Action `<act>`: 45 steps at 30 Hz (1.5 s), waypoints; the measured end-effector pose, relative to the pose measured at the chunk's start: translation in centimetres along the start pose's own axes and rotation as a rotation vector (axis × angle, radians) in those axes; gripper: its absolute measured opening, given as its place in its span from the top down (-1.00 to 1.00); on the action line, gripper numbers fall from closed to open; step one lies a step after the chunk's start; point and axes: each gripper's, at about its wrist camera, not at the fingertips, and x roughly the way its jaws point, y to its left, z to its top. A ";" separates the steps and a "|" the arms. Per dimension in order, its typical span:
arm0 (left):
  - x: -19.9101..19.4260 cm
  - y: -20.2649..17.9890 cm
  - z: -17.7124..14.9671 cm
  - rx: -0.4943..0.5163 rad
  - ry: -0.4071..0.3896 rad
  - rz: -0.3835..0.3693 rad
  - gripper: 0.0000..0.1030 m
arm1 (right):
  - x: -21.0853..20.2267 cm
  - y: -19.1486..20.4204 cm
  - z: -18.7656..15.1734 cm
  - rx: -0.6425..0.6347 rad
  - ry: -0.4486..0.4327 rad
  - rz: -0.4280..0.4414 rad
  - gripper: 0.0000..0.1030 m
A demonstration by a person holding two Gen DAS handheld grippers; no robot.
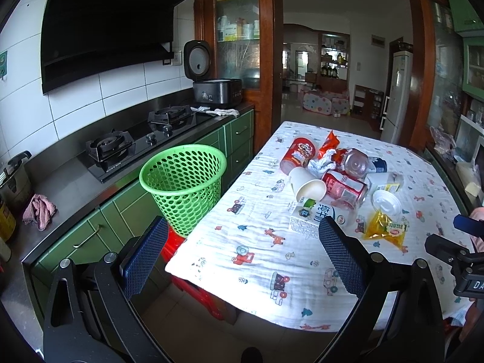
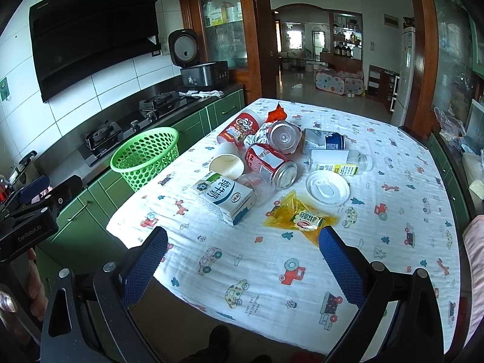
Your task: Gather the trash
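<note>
Both tools empty, held above the near edge of the table (image 2: 393, 157). Left tool (image 1: 243, 243) fingers wide apart, over the table's near-left corner; right tool (image 2: 243, 249) fingers wide apart too, over the near middle.

Nearest trash: yellow snack wrapper (image 2: 299, 216), flat, just ahead of the right tool's right finger. Left of it, milk carton (image 2: 224, 198) lying on its side, long axis running near-right to far-left. White plastic lid (image 2: 327, 188) flat beyond the wrapper.

Mid pile: white paper cup (image 2: 227, 161) on its side, mouth facing the near side; red cola can (image 2: 270, 165) on its side, end pointing near-right, touching the cup. Small clear bottle (image 2: 338, 161) lying crosswise, cap end to the right.

Further: clear jar (image 2: 284, 137) tipped, base toward the camera; red noodle cup (image 2: 239, 128) on its side, rim pointing far-right; orange wrapper (image 2: 276, 113) at the far end.

Green mesh basket (image 2: 145, 155) stands upright, beside the table's left edge, before the green cabinets.
</note>
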 end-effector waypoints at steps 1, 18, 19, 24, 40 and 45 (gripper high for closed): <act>0.1 0.0 0.0 -0.002 0.000 0.002 -0.90 | 0.0 0.0 0.0 -0.001 0.000 -0.001 -0.88; 1.0 -0.2 0.4 0.019 0.023 -0.013 -0.90 | 1.3 -1.0 0.4 0.015 0.016 0.013 -0.88; 1.2 -0.2 0.5 0.022 0.026 -0.014 -0.90 | 1.3 -1.1 0.4 0.015 0.018 0.012 -0.88; 2.0 -0.2 0.7 0.037 0.034 -0.012 -0.90 | 2.1 -2.0 0.5 0.021 0.038 0.011 -0.88; 4.8 0.7 1.1 0.032 0.088 0.004 -0.67 | 5.9 -2.6 2.4 -0.044 0.079 0.100 -0.78; 5.9 0.8 1.4 0.032 0.102 0.008 -0.66 | 7.3 -3.6 2.9 -0.009 0.097 0.102 -0.62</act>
